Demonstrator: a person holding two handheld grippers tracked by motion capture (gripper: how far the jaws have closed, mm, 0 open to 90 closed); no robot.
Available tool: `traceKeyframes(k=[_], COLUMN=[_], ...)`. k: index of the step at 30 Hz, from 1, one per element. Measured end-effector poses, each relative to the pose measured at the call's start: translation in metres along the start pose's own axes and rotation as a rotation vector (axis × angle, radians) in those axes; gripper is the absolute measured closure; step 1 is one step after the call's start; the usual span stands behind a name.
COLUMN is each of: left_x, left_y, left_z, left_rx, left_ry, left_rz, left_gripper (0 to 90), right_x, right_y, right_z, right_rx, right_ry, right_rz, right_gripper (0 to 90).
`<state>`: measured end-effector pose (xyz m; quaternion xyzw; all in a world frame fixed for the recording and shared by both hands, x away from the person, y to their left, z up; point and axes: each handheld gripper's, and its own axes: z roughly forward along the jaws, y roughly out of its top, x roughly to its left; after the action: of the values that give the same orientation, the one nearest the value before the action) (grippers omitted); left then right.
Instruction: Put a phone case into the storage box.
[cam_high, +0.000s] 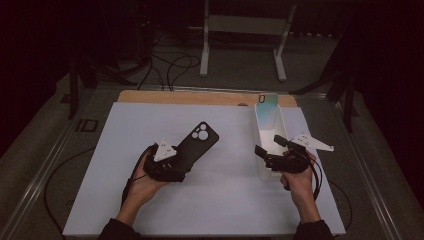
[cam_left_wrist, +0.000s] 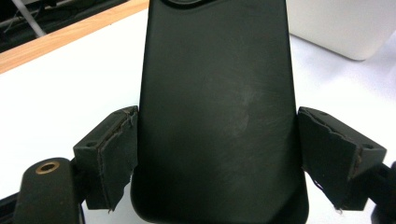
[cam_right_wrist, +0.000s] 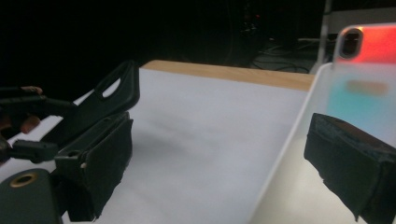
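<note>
**Dim room, white surface, 1 black case in my left tongs**

The room around me is dark. Beyond the far edge stands a white metal frame (cam_high: 244, 35) on a grey floor, with black cables (cam_high: 170, 67) looping across it.

The surface (cam_high: 150, 210) is a broad white sheet with a strip of bare wood (cam_high: 200, 97) showing along its far side. On its right part sits a long white bin (cam_high: 261, 130), running away from me, and a phone (cam_high: 267, 105) with an iridescent back leans upright at its far end.

The black phone case (cam_high: 198, 142) lies tilted left of the bin, its camera cutouts pointing away from me. My left tongs (cam_high: 172, 162) are clamped on its near end: in the left gripper view a pad (cam_left_wrist: 114, 154) presses each long side.

My right tongs (cam_high: 270, 146) are spread wide and hold nothing, with 1 jaw inside the bin and the other outside its left wall.
</note>
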<state>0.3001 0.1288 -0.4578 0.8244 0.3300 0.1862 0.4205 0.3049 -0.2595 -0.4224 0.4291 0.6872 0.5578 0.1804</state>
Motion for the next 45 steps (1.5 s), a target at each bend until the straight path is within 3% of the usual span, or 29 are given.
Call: traceKeyframes(k=[21,35,43,45], left_x=[-0.003,-0.012,-0.018,-0.020], left_y=[0.001,0.007,0.010,0.010], left_z=[-0.009,-0.009,-0.011,-0.011], left_rx=[-0.051,-0.068,-0.094,-0.098], left_ry=[-0.011,-0.033,-0.055,-0.060], left_rz=[-0.005,0.020,0.027,0.032], left_gripper=[16.6,16.5,16.3,16.4], right_x=[0.033,0.058,0.069,0.071], right_y=[0.016,0.021,0.017,0.017], right_z=[0.037,0.065,0.077,0.079], right_rx=[0.082,0.140,0.183,0.191], right_ry=[0.092,0.171,0.218,0.229], right_rz=[-0.054,-0.049,-0.024,-0.021], right_gripper=[8.1,8.7,15.5,20.7])
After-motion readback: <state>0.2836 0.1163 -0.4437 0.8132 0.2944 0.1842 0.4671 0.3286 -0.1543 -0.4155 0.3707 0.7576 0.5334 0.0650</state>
